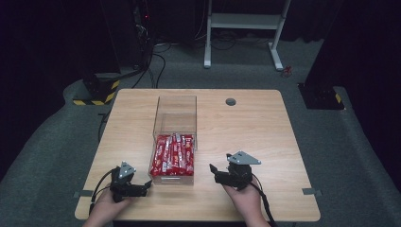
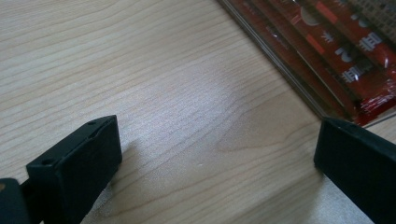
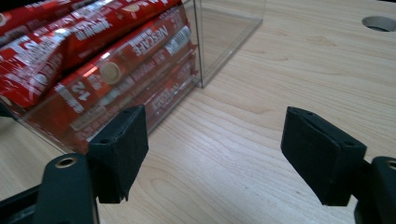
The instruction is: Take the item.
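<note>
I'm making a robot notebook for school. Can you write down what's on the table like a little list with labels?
table: light wooden table, round hole near far edge
box: clear plastic box, open top, far half empty
contents: red Nescafe sachets piled in near half
left gripper: jaws open, holding nothing, left of the box
right gripper: jaws open, holding nothing, right of the box
hands: one on each gripper

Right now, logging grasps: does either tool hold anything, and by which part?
Nothing is held. Left tool and right tool both stand open over bare table.
</note>
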`<state>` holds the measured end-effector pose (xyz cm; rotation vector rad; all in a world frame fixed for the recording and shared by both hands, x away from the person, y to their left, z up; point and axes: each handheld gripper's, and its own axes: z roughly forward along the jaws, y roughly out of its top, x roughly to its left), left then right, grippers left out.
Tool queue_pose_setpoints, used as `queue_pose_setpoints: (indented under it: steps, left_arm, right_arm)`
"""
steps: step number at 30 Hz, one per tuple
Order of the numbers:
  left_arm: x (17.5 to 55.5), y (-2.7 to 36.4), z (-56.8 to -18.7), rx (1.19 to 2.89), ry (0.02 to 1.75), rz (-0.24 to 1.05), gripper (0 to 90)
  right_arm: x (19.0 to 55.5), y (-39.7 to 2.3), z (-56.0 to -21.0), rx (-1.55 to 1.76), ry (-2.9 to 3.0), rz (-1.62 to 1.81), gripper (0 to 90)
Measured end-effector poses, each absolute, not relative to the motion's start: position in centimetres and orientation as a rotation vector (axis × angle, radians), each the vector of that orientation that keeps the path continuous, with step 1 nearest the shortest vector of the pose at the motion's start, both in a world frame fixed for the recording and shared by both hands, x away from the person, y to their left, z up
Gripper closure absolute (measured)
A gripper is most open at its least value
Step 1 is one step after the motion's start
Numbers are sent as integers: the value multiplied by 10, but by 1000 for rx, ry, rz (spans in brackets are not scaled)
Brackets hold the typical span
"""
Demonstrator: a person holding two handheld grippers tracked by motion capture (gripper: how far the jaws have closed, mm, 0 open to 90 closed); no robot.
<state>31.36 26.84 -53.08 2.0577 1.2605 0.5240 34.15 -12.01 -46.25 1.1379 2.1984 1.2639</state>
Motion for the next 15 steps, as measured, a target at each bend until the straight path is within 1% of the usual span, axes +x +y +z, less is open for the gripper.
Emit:
queue_pose_setpoints:
  steps: [15]
  left_arm:
    - [314, 268, -531, 2058, 1261, 524, 11]
  right_arm:
    - [335, -103, -451, 1078, 2186, 1301, 264]
